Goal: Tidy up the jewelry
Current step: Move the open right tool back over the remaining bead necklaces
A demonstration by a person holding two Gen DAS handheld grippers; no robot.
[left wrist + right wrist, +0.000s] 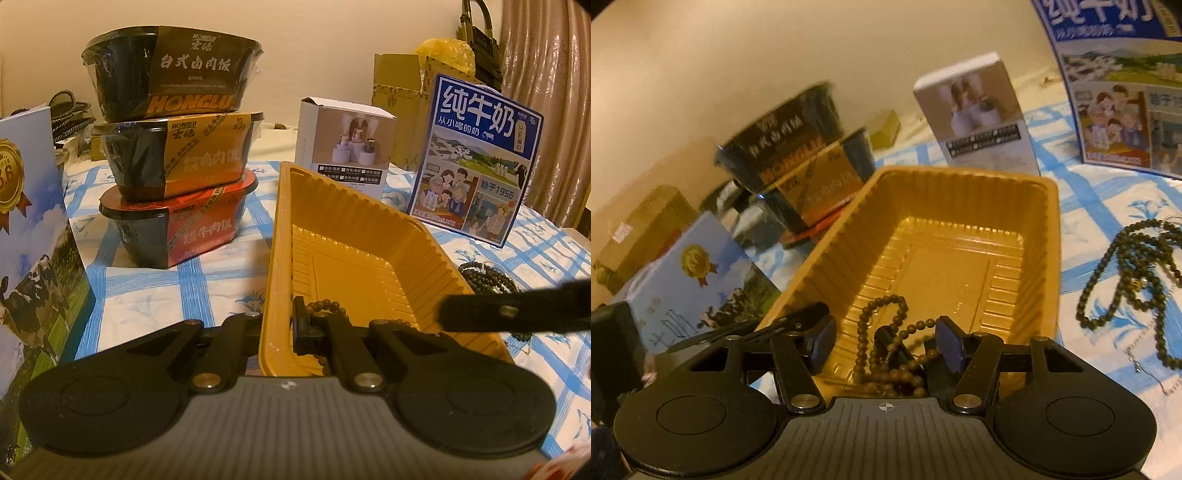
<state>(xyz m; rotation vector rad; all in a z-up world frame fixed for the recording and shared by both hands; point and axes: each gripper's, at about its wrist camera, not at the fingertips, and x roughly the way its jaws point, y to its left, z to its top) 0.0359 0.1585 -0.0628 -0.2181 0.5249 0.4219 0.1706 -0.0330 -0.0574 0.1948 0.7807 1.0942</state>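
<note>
A gold plastic tray (354,236) (960,206) lies on the blue-checked cloth. My left gripper (280,325) is shut on the tray's near left wall, one finger inside and one outside. A brown bead string (886,332) lies in the tray's near end; it also shows in the left wrist view (327,306). My right gripper (886,339) is open over that string, fingers either side of it, not gripping. More dark bead strings (1130,273) (484,277) and a thin silver chain (1145,354) lie on the cloth to the right of the tray.
Stacked instant-rice bowls (173,147) stand left of the tray. A white box (343,147) and a blue milk carton (476,158) stand behind it. Another milk box (33,240) is at the near left. Cardboard boxes (402,107) sit at the back.
</note>
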